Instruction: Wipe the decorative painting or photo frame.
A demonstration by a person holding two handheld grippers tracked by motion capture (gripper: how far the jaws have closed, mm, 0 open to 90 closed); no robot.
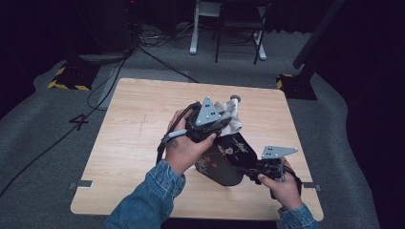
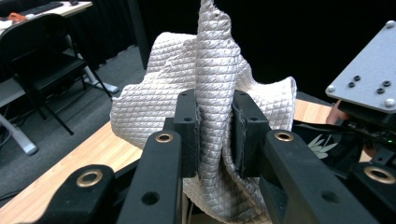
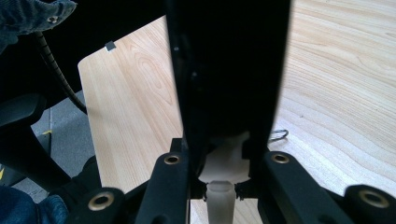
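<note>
**Caution: cloth slip and loss of the held vase**

Your left gripper (image 1: 224, 121) has its jaws pressed onto a fold of the quilted grey cloth (image 2: 210, 98); the fabric stands up between the pads and spills out to both sides. In the high view the cloth (image 1: 230, 116) sits at the top end of the black flower-painted vase (image 1: 228, 160), which leans over the desk (image 1: 138, 129) between your two hands. Your right gripper (image 1: 252, 170) is clamped on the vase's lower end; its own view shows the jaws nipping a pale stub below the dark body (image 3: 229, 70).

Risks, as judged from this position:

- The cloth is held by one narrow fold. A sharp pull may draw it through the pads.
- The right grip bears on a small part only. A hard pull or push on the cloth may twist the vase in those jaws or drop it onto the desk.
- Whether the vase rests on the desk cannot be told, so keep it supported.
</note>
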